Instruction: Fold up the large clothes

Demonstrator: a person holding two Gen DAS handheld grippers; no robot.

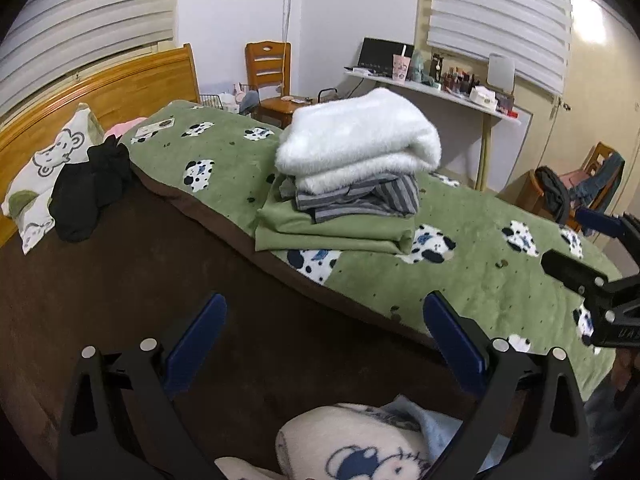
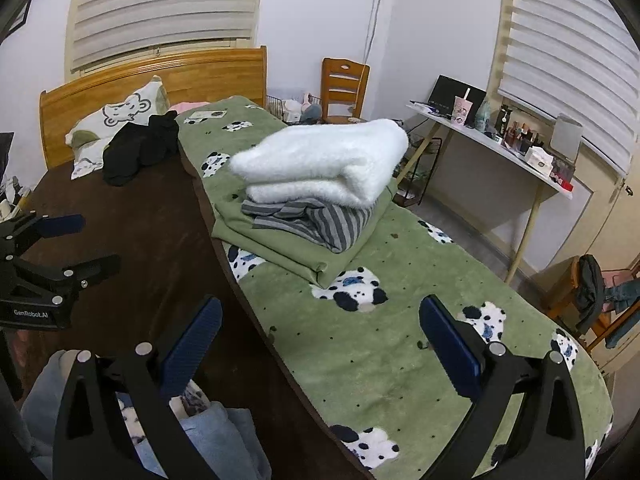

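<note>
A stack of folded clothes rests on the green cow-print blanket: a fluffy white garment on top, a grey striped one under it, a green one at the bottom. A crumpled black garment lies near the pillow. My left gripper hangs open over the brown sheet, empty. My right gripper is open above the blanket, empty. A patterned cream and blue cloth sits below both grippers.
A wooden headboard and bear-print pillow are at the far left. A wooden chair and wire basket stand beyond the bed. A white desk with cosmetics lines the right wall. Another chair draped with clothes stands right.
</note>
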